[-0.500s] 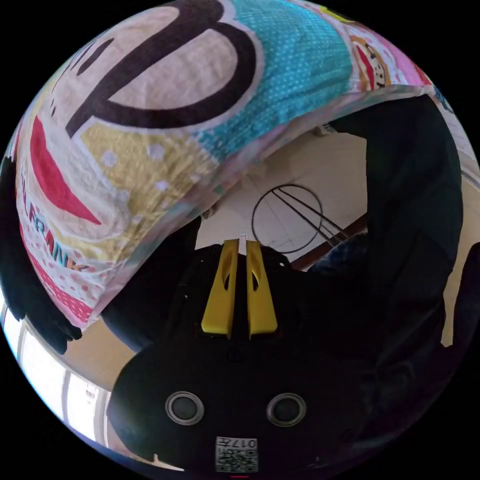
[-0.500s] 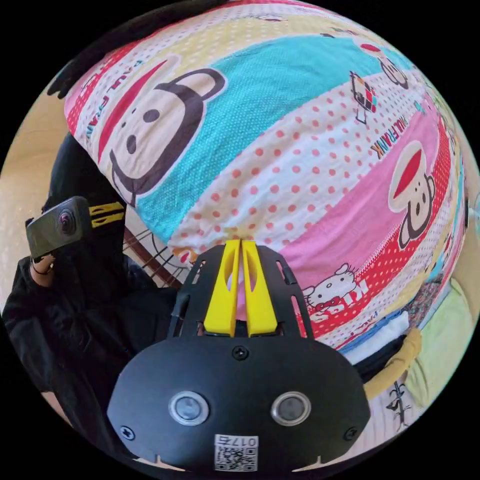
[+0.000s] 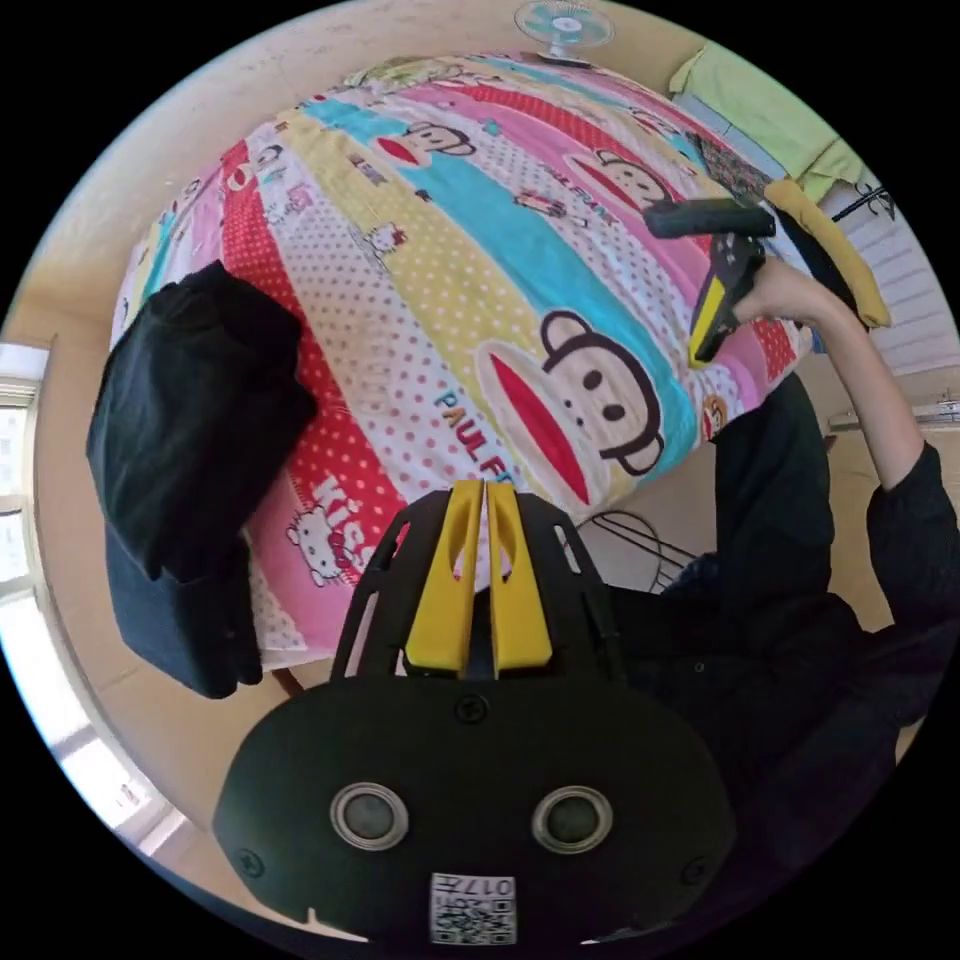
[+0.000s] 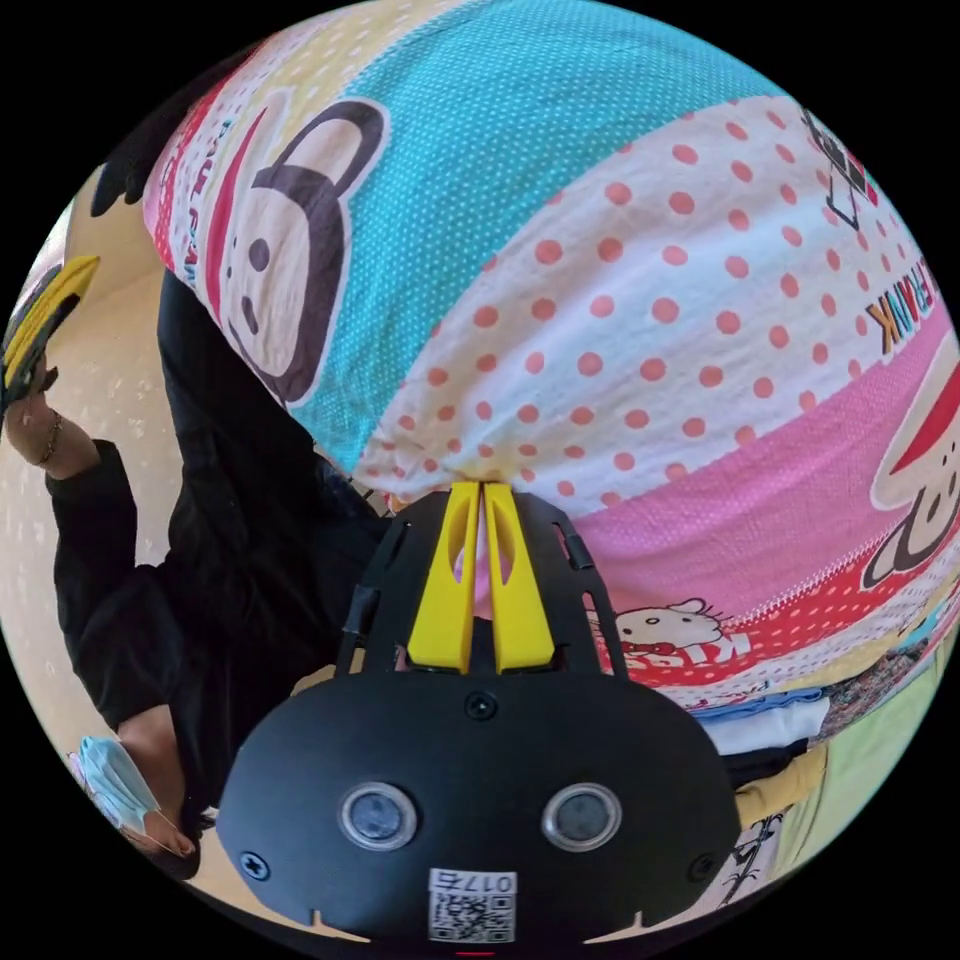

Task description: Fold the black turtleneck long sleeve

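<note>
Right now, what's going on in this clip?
A person in dark sleeves stands at a bed with a cartoon-print cover, a gripper in each hand. A folded black garment lies at the cover's edge, partly hanging off it, with nothing touching it. The left gripper is held above the bed, jaws together and empty. The right gripper sits close over the cover, jaws together too, gripping nothing.

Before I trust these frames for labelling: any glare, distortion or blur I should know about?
Left gripper view: strong fisheye bending, the window blown out white, the black folded garment nearly without detail, the bedsheet sharp. Right gripper view: sheet close and evenly lit, slightly soft; the hand-held gripper crisp.
</note>
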Action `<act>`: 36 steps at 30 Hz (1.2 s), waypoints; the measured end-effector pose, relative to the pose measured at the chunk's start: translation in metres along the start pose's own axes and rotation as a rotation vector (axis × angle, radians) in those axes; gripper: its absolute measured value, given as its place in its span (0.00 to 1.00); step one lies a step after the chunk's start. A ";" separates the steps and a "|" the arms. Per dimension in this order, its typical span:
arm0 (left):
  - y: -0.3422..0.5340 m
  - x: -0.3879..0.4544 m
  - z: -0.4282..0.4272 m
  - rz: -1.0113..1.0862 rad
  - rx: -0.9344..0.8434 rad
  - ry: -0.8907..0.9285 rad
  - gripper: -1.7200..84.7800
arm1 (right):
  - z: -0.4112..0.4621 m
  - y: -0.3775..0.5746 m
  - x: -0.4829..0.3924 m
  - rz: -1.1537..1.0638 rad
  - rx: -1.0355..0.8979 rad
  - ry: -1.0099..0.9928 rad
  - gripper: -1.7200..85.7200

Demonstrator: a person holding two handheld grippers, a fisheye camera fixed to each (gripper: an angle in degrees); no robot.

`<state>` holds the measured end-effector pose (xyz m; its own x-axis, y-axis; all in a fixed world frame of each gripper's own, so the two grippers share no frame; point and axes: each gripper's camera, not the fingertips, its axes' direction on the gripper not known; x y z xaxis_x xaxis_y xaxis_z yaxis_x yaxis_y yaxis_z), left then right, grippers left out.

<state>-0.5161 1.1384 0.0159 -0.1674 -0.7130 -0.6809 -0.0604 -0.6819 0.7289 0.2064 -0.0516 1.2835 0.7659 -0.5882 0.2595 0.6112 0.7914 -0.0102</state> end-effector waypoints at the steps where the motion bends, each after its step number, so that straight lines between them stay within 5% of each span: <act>1: -0.006 -0.014 -0.016 -0.029 0.041 -0.038 0.07 | 0.001 0.003 0.002 0.011 0.020 -0.007 0.02; 5: -0.064 -0.100 -0.071 -0.247 0.143 -0.371 0.16 | 0.013 0.030 0.023 0.078 0.179 -0.100 0.02; 10: -0.102 -0.153 0.042 -0.370 -0.205 -0.401 0.14 | 0.036 0.075 0.052 0.050 0.409 -0.264 0.02; 13: -0.109 -0.119 0.035 -0.340 -0.200 -0.538 0.09 | 0.071 0.121 0.075 -0.016 0.749 -0.445 0.02; 15: -0.109 -0.083 0.027 -0.196 -0.221 -0.686 0.05 | 0.117 0.163 0.079 -0.135 1.168 -0.520 0.02; 17: -0.102 -0.055 0.010 -0.099 -0.224 -0.713 0.04 | 0.141 0.195 0.065 -0.194 1.368 -0.384 0.02; 20: -0.075 0.004 -0.051 0.085 -0.100 -0.465 0.03 | 0.141 0.208 0.062 -0.173 1.400 -0.262 0.02; 23: -0.037 0.072 -0.102 0.346 0.037 -0.271 0.02 | 0.146 0.210 0.087 -0.260 1.346 -0.467 0.02; 27: 0.008 0.125 -0.086 0.626 -0.085 0.165 0.02 | 0.163 0.235 0.103 -0.345 1.425 -0.577 0.02; 32: 0.013 0.140 -0.018 0.596 -0.341 0.139 0.03 | 0.171 0.246 0.106 -0.326 1.404 -0.560 0.02; 36: -0.014 0.150 -0.058 0.561 -0.162 0.208 0.08 | 0.178 0.256 0.110 -0.341 1.420 -0.572 0.02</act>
<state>-0.4830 1.0312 -0.1007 0.0658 -0.9758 -0.2087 0.1338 -0.1987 0.9709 0.4116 0.1165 1.4817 0.2606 -0.8871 0.3810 -0.1999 0.3366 0.9202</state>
